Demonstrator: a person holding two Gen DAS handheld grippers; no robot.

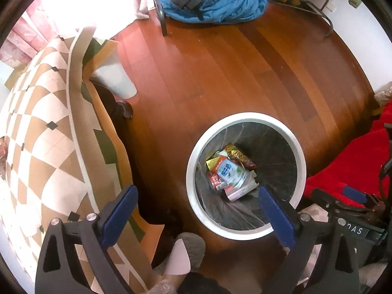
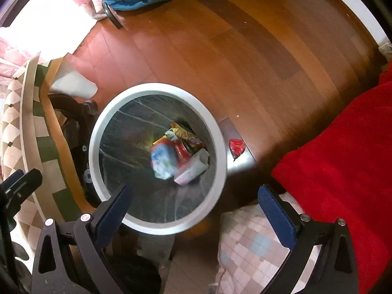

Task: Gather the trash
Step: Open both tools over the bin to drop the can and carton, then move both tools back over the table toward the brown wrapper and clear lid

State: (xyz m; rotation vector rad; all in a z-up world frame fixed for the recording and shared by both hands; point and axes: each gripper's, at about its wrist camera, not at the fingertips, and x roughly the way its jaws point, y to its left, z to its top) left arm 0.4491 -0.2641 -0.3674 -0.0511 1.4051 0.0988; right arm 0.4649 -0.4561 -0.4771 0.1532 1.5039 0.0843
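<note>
Left wrist view: left gripper (image 1: 197,204) points straight down, jaws spread wide, empty. White-rimmed bin (image 1: 246,116) below, wrappers (image 1: 230,171) at its bottom. Tiled surface (image 1: 44,132) crowds the left.

Right wrist view: right gripper (image 2: 193,203) likewise agape, empty, over the bin; wrappers blurred, possibly falling. Red blanket (image 2: 343,147) right.

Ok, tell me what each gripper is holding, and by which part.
Nothing is held. The left gripper and right gripper both stand open and empty above the bin, where the wrappers lie.

Left gripper (image 1: 196,213) wide (empty), right gripper (image 2: 193,210) likewise
</note>
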